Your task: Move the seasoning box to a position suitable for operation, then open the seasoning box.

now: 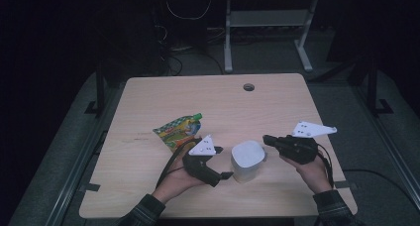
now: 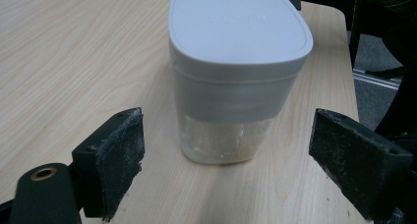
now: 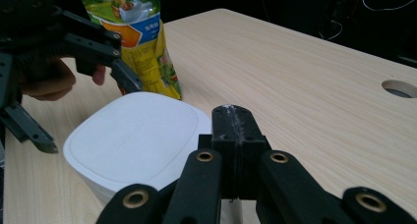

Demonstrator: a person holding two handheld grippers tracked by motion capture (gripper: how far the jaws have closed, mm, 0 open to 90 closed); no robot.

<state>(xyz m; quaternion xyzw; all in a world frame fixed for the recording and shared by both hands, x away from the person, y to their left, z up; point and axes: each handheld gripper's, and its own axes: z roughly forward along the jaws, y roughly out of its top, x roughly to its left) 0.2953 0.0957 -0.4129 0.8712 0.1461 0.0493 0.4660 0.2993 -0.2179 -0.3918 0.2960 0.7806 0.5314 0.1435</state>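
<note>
**Closing squarely on the tub**

The left gripper (image 2: 226, 170) has its fingers (image 2: 118, 160) released, spread wide, with the white-lidded tub (image 2: 236, 76) standing on the desk (image 2: 74, 62) just ahead, between them and untouched. Best to advance until the pads flank the clear lower wall, then squeeze evenly. The right gripper (image 3: 231, 135), fingers clenched on nothing, waits beside the lid.

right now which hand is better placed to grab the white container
Left. The left tongs stand open with the white container straight ahead between the jaws, not yet touching. The right tongs are shut, beside the container's lid.
</note>
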